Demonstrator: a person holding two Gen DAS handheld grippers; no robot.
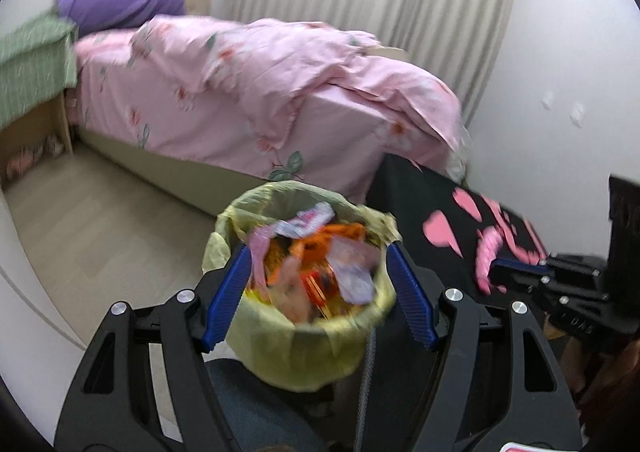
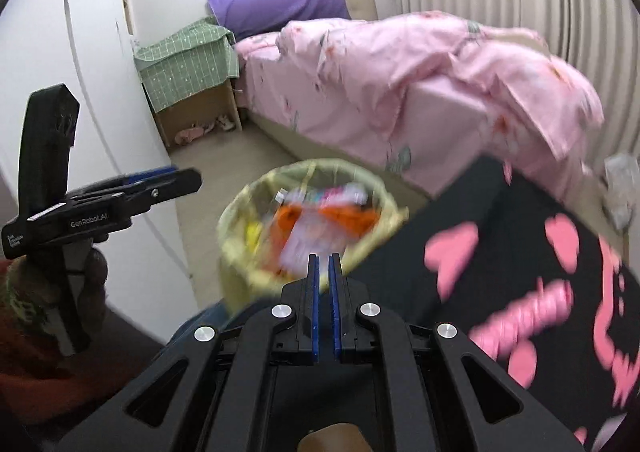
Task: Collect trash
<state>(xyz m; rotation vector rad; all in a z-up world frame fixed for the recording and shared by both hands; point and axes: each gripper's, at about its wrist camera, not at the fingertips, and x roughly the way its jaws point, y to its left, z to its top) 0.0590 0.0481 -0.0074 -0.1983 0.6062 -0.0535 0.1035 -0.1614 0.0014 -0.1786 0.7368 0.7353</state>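
A bin [image 1: 304, 348] lined with a pale yellow-green bag stands on the floor, heaped with orange, pink and purple wrappers [image 1: 316, 252]. In the left wrist view my left gripper [image 1: 317, 254] hangs open above it, with its blue pads framing the rim and nothing pressed between them. From the right wrist view the left gripper [image 2: 180, 177] is off to the left of the bin [image 2: 240, 252], apart from it. My right gripper [image 2: 324, 258] is shut with nothing between its pads, just this side of the bin's near rim. It also shows as the right gripper [image 1: 498, 266] over a black cloth.
A bed with a pink floral quilt [image 1: 280, 83] and purple pillow [image 2: 276, 5] fills the back. A green-covered nightstand [image 2: 188, 63] stands beside it. A black cloth with pink hearts [image 2: 520, 252] lies right of the bin, and a crumpled pale thing [image 2: 620, 187] beyond it. A hand [image 2: 96, 268] holds the left gripper.
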